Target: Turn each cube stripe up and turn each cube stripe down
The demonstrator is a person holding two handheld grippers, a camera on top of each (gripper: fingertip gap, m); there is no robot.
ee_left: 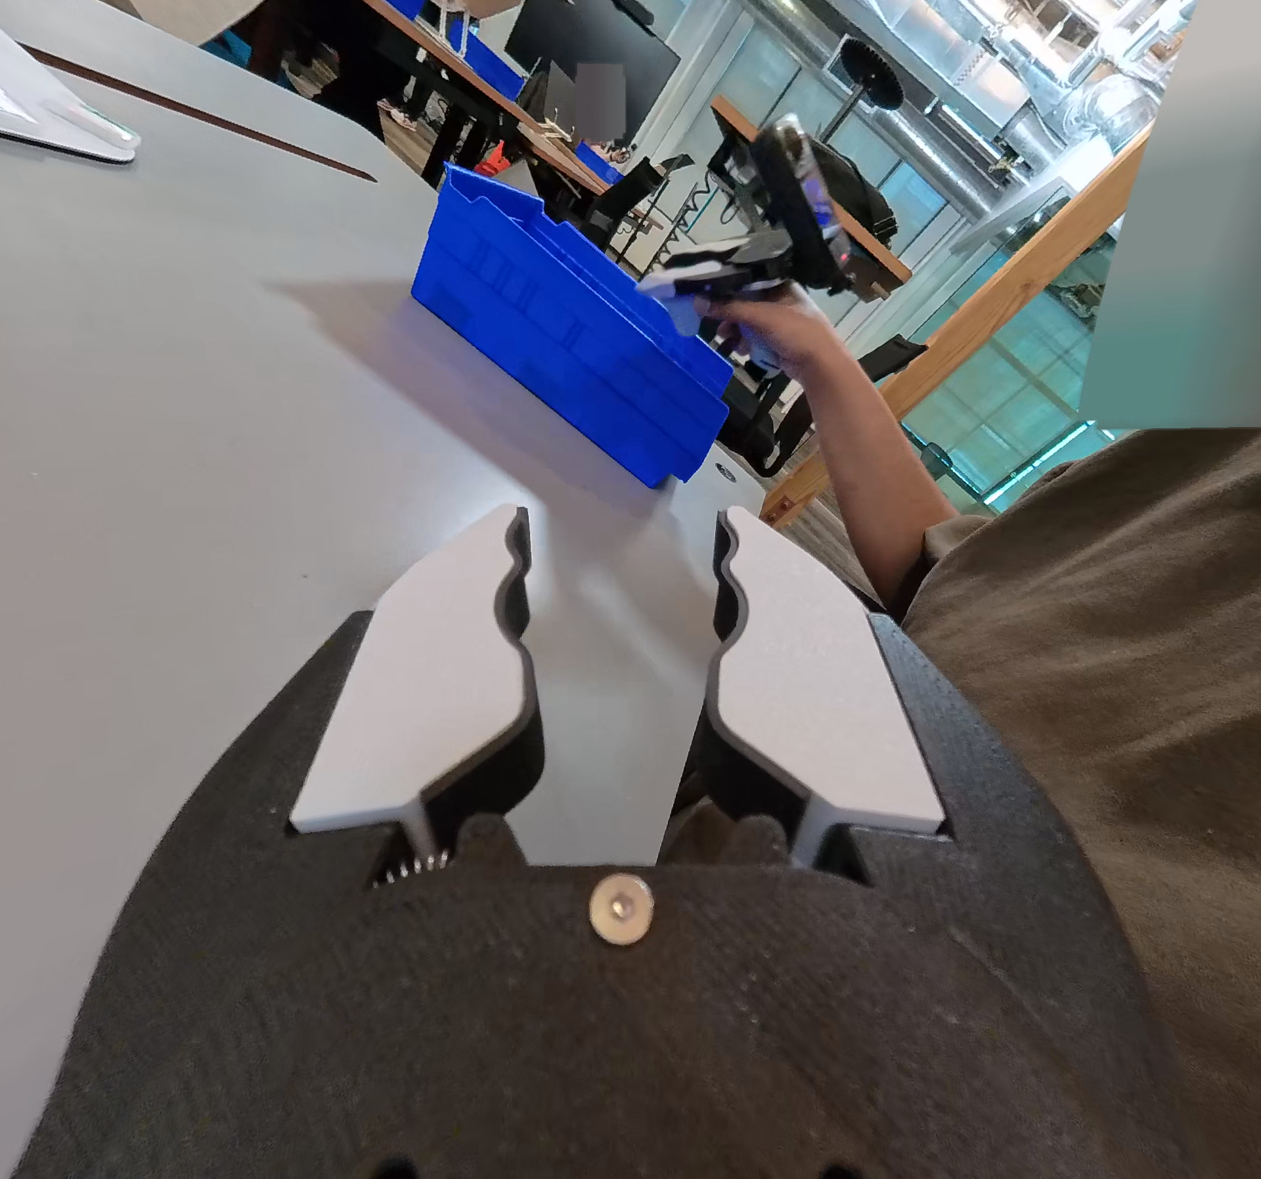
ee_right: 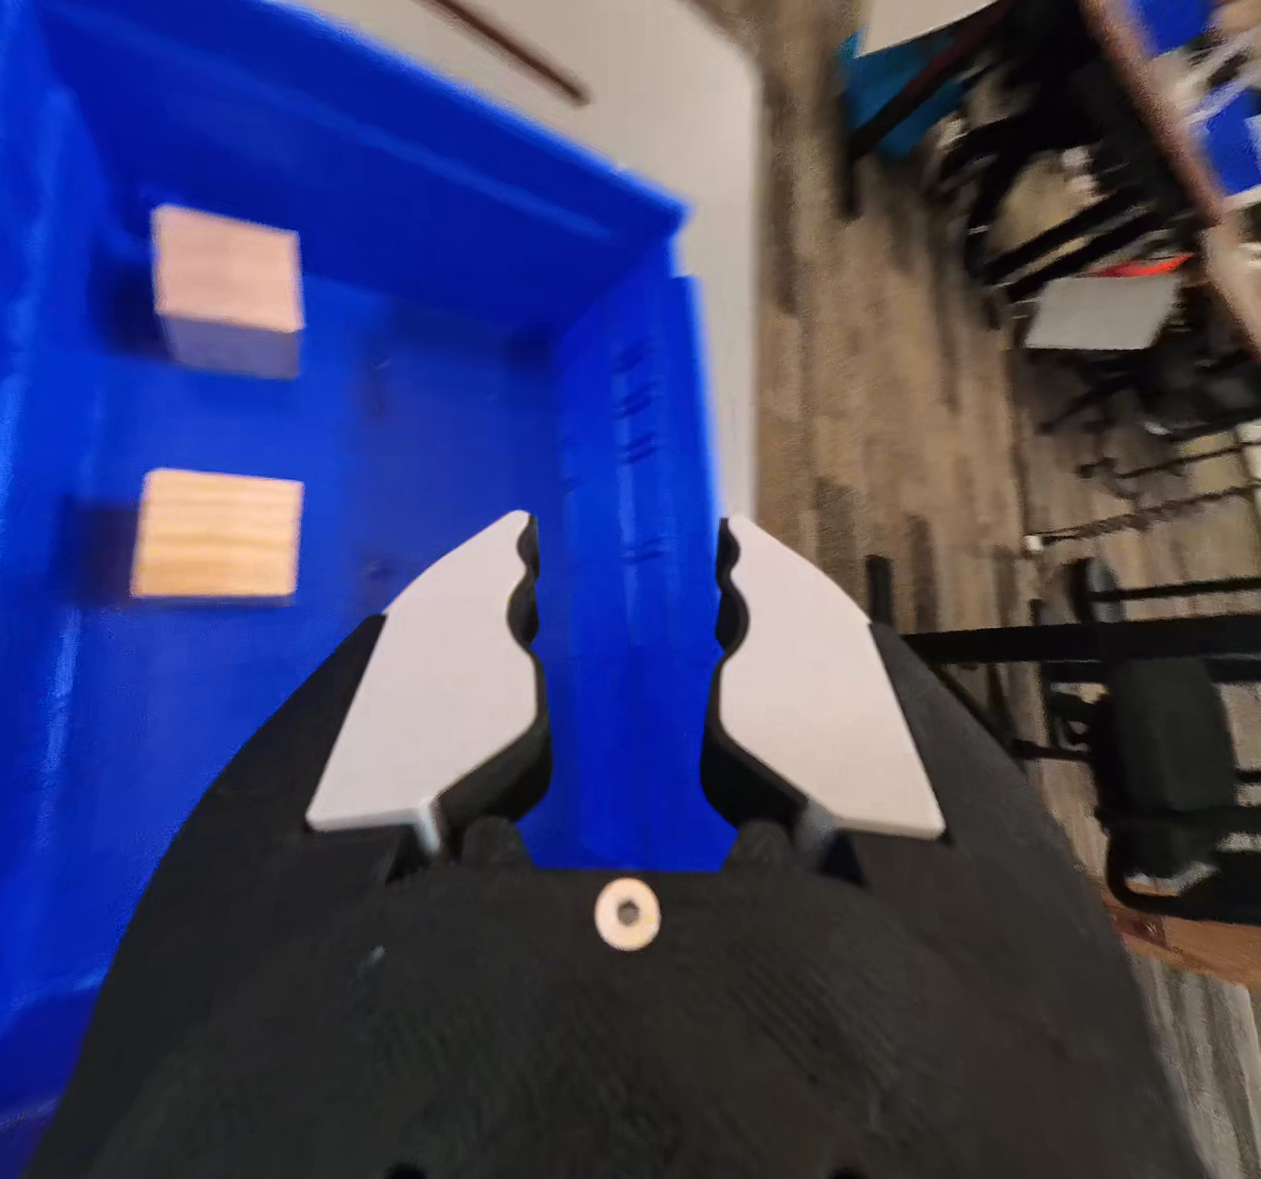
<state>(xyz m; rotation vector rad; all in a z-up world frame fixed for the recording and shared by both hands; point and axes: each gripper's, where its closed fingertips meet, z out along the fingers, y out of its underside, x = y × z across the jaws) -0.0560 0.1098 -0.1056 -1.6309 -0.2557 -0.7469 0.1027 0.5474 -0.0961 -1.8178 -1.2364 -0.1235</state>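
Two wooden cubes [ee_right: 225, 409] sit in the blue bin [ee_right: 634, 464], left of our right gripper [ee_right: 628, 525], jaws apart and empty; our left gripper [ee_left: 621, 518], jaws also apart, hangs farther off above the surface [ee_left: 205, 395].

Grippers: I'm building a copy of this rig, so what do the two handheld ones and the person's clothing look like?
Both the left gripper and the right gripper have a black textured body, a silver bolt at the centre, and light grey jaws with wavy black inner edges. The person wears a short olive-brown sleeve.
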